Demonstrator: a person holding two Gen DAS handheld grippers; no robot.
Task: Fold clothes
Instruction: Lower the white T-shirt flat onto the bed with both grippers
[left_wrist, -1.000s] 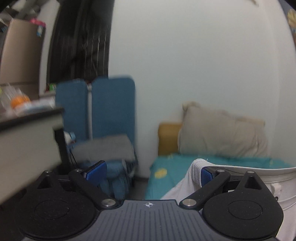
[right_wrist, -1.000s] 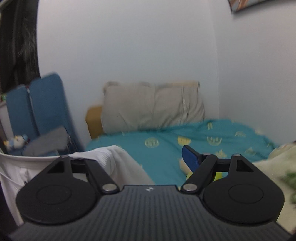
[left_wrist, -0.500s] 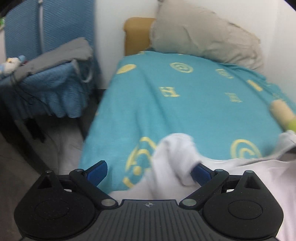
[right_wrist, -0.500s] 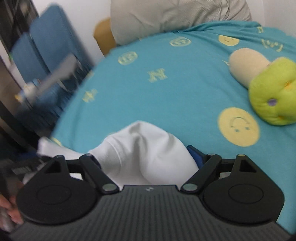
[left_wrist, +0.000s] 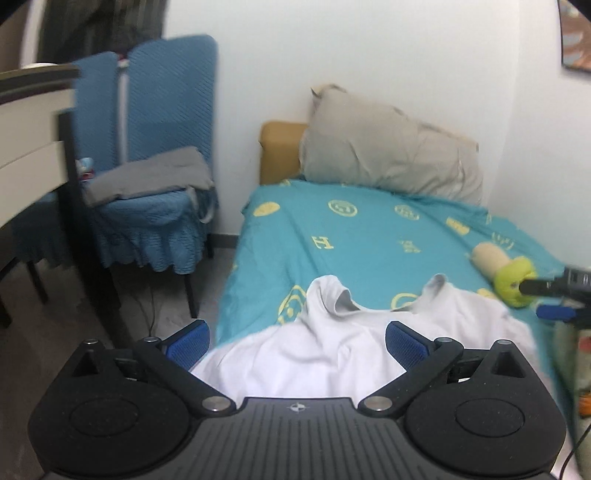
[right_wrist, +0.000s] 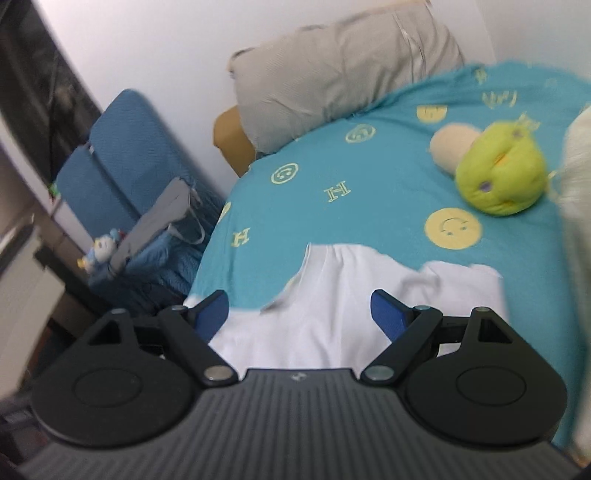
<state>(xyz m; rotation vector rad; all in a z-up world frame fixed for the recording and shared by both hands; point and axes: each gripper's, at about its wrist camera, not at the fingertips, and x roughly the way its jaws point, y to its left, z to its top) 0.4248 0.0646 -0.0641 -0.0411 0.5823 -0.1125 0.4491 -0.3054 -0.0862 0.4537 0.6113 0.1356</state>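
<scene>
Both the left gripper and the right gripper hang spread wide with nothing between the pads. Just beyond them the white shirt lies rumpled on the near end of the bed. It is light, limp cloth, best pinched at a hem or shoulder edge. Half a second ago each gripper seemed to have the cloth bunched between its pads; now it is let go, though blur hides detail.

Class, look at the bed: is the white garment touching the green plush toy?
Apart. The right wrist view shows it: teal bedsheet with a yellow smiley lies between the white garment and the green plush toy.
</scene>
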